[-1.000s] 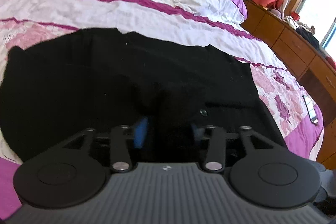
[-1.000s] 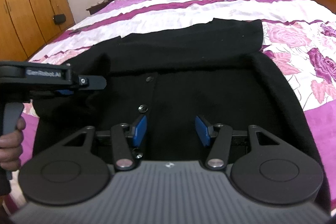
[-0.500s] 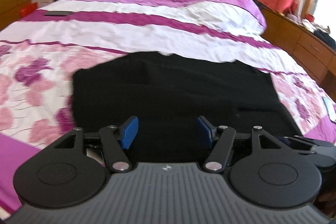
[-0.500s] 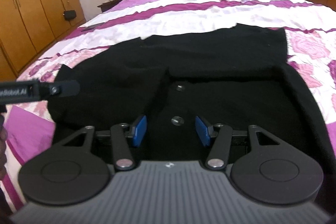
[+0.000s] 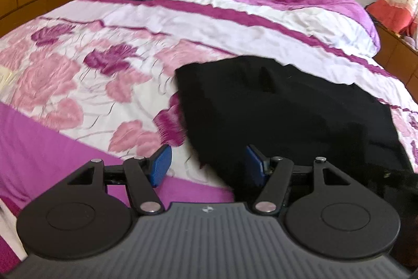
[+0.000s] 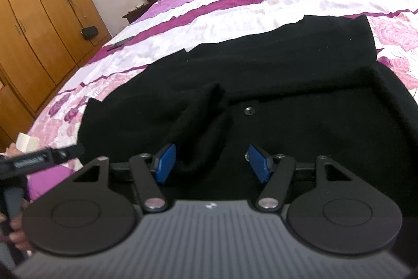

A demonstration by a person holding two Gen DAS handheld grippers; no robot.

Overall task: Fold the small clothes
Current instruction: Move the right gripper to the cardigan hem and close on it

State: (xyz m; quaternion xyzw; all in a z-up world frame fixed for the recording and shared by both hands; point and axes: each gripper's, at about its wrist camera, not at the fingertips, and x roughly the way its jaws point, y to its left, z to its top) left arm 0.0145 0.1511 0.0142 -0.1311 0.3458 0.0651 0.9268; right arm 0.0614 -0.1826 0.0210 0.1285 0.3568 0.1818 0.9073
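Left wrist: tool (image 5: 206,165) shifted off garment (image 5: 287,117), seemingly.

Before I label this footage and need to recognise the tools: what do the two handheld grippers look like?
Both the left gripper and the right gripper match: black linkage arms with silver pivot pins, round black discs, a ribbed grey body with a small logo, and blue textured pads.

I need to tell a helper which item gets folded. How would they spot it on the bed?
Find the big bed with the pink and purple floral cover. Near its foot lies a black buttoned garment, spread flat. It is the only dark cloth there.
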